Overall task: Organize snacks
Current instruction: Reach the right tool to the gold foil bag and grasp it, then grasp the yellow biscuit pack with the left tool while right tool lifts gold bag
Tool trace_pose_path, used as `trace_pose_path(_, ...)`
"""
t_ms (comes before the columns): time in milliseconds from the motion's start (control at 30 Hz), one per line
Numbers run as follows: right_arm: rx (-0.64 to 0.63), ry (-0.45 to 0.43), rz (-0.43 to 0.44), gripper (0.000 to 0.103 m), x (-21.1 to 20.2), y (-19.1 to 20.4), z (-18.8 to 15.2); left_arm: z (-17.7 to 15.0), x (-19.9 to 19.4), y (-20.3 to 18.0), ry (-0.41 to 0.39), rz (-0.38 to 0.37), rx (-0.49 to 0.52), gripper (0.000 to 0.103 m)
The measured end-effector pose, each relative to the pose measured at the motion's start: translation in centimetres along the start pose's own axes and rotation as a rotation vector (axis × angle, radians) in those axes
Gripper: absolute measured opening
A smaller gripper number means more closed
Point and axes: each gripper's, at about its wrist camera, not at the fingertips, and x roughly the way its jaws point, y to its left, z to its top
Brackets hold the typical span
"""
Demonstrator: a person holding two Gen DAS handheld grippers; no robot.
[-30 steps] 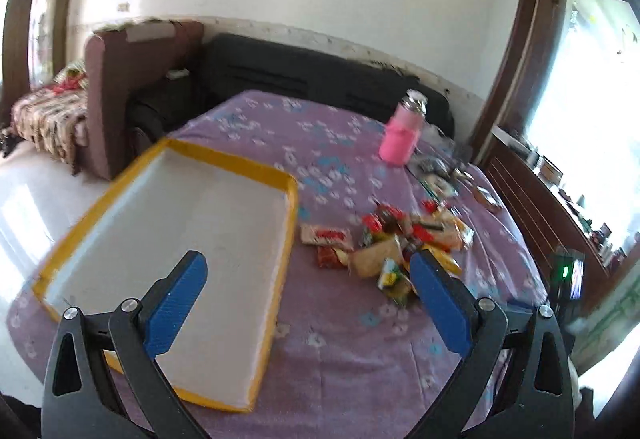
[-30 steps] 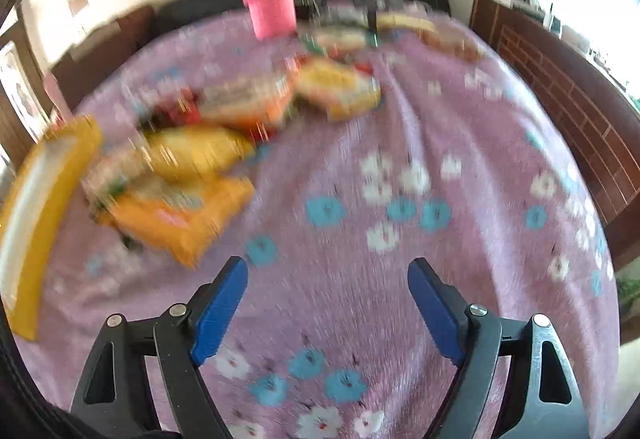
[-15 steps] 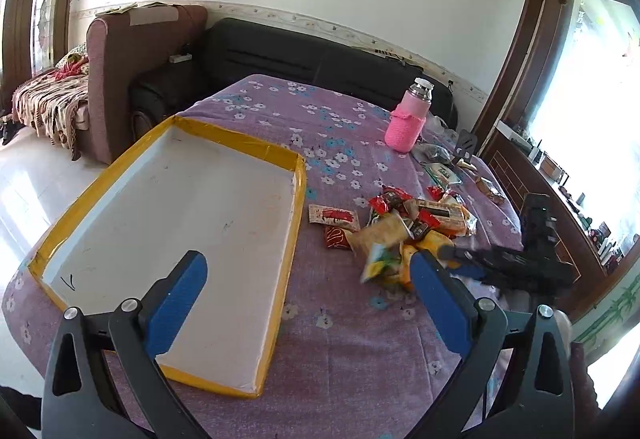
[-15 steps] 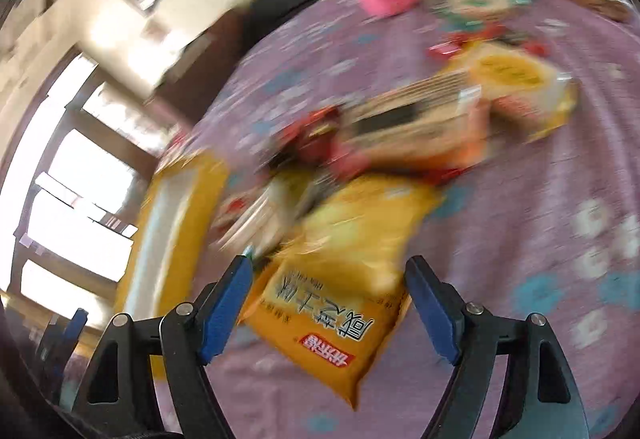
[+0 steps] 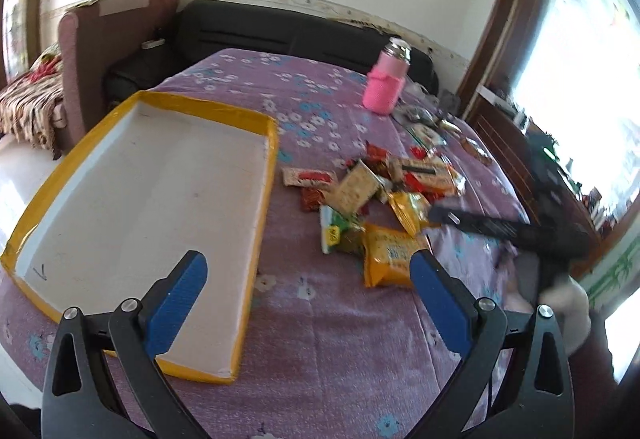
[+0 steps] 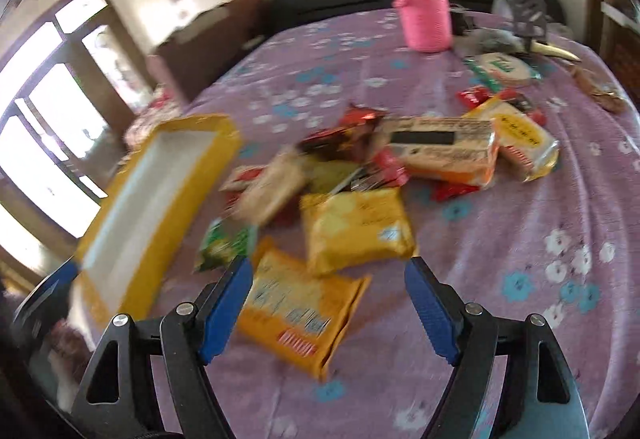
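Note:
A pile of snack packets [image 5: 376,195] lies on the purple flowered cloth, right of a white tray with a yellow rim [image 5: 272,143]. The tray holds nothing. My left gripper [image 5: 308,291] is open and empty, above the cloth by the tray's near right corner. My right gripper [image 6: 328,291] is open and empty, low over the nearest orange packet [image 6: 300,311], with a yellow packet [image 6: 356,227] just beyond. The right gripper shows in the left wrist view [image 5: 440,213], its tip by the yellow packet [image 5: 408,207]. The tray shows at left in the right wrist view [image 6: 100,291].
A pink bottle [image 5: 386,85] stands at the far side of the table, also in the right wrist view [image 6: 424,15]. Loose wrappers and small items [image 6: 504,67] lie to its right. A black sofa [image 5: 280,31] and a brown armchair [image 5: 108,39] stand behind the table.
My right gripper has swung in over the near edge of the snack pile, down to the orange and yellow packets. My left gripper has drawn back a little. Both stay open.

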Motion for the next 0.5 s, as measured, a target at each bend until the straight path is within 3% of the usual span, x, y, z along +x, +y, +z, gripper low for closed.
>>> trace_pose_path(267, -0.053, 0.098, -0.237, 0.080, 5.7, 0.4, 1.9, -1.0, 0.4, -3.2, 0.033, -0.019, 0.149, 0.102)
trace_pose_path(300, -0.056, 0.108, -0.250, 0.076, 6.1, 0.4, 1.8, -1.1, 0.4, -3.5, 0.036, -0.024, 0.164, 0.102)
trace_pose_path(333, -0.047, 0.114, -0.251, 0.059, 6.1, 0.2, 1.7, -1.1, 0.4, -4.0, 0.037, -0.032, 0.188, 0.102)
trace_pose_path(500, 0.024, 0.119, -0.240, 0.051, 4.5, -2.2, 0.6, -0.9, 1.1, -6.4, 0.057, -0.081, 0.273, 0.102)
